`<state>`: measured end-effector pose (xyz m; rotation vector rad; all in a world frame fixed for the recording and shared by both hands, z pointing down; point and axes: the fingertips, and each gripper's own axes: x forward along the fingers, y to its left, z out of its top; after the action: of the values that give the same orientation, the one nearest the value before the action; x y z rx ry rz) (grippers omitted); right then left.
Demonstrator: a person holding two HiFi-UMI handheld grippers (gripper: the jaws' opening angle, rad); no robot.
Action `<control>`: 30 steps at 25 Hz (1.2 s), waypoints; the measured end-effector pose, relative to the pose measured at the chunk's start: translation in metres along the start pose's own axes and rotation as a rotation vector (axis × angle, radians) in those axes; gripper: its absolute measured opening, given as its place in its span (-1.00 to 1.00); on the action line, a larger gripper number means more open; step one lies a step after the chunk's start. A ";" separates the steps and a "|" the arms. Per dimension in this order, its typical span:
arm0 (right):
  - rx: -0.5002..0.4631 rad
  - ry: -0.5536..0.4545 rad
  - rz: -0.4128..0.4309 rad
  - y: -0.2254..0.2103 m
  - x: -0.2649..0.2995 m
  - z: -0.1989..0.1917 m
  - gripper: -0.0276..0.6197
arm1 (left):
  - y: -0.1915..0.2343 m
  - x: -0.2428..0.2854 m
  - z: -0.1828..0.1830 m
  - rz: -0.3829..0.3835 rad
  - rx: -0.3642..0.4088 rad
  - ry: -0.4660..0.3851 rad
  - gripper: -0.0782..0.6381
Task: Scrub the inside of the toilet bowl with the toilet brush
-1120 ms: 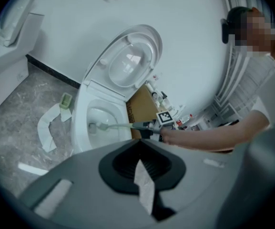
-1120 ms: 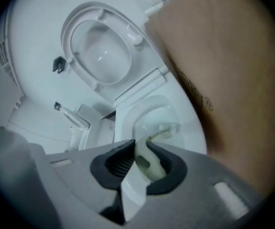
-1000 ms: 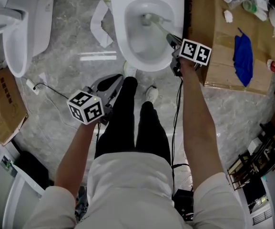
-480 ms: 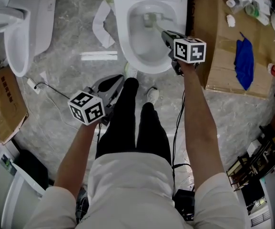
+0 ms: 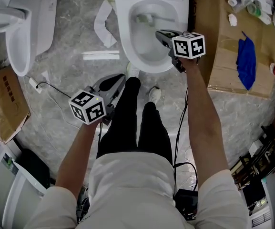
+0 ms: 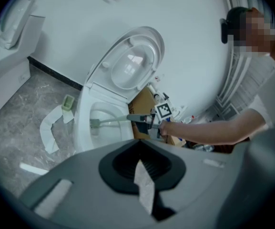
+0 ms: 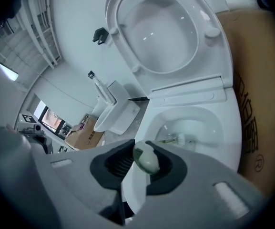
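Observation:
The white toilet bowl point(image 5: 124, 44) stands open at the top centre, its seat and lid raised point(image 7: 161, 27). Inside it lies the toilet brush head point(image 5: 143, 18), against the far left wall of the bowl. My right gripper point(image 5: 168, 36) hovers over the bowl's right rim, shut on the brush handle, whose pale green end knob point(image 7: 147, 159) sits between the jaws. The left gripper view shows the brush point(image 6: 96, 123) reaching into the bowl point(image 6: 82, 123). My left gripper point(image 5: 109, 84) hangs low beside the person's left leg, shut and holding nothing.
A second toilet point(image 5: 18, 27) stands at the far left. A large cardboard box point(image 5: 218, 42) beside the bowl carries a blue cloth point(image 5: 246, 61) and bottles. Paper strips point(image 5: 101, 25) and a cable point(image 5: 44, 86) lie on the marble floor. The person's shoes point(image 5: 151, 94) are at the bowl's front.
My right gripper has moved up and left over the bowl's rim, pushing the brush head a little to the left inside. The left gripper has stayed put.

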<state>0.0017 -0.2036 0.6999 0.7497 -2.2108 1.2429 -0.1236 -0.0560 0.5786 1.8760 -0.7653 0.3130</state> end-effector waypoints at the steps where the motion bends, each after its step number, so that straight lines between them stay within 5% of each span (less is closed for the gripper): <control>1: 0.009 0.009 0.001 0.001 0.001 -0.005 -0.72 | 0.001 0.000 0.000 0.001 0.000 0.001 -0.80; 11: 0.288 0.081 -0.059 -0.001 -0.021 -0.090 -0.72 | -0.006 0.007 0.008 -0.012 0.008 -0.006 -0.80; 17: 0.314 0.097 -0.208 -0.028 -0.049 -0.099 -0.73 | -0.014 0.012 0.016 -0.024 0.021 -0.013 -0.80; 25: 0.179 0.065 -0.277 -0.053 -0.048 -0.042 -0.73 | -0.009 0.005 0.009 -0.008 0.016 -0.011 -0.80; 30: -0.031 0.151 -0.256 -0.043 -0.022 -0.007 -0.73 | 0.000 -0.002 0.007 0.009 0.010 -0.012 -0.80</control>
<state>0.0478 -0.2110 0.7152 0.8658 -1.9399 1.0985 -0.1266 -0.0618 0.5744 1.8861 -0.7819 0.3124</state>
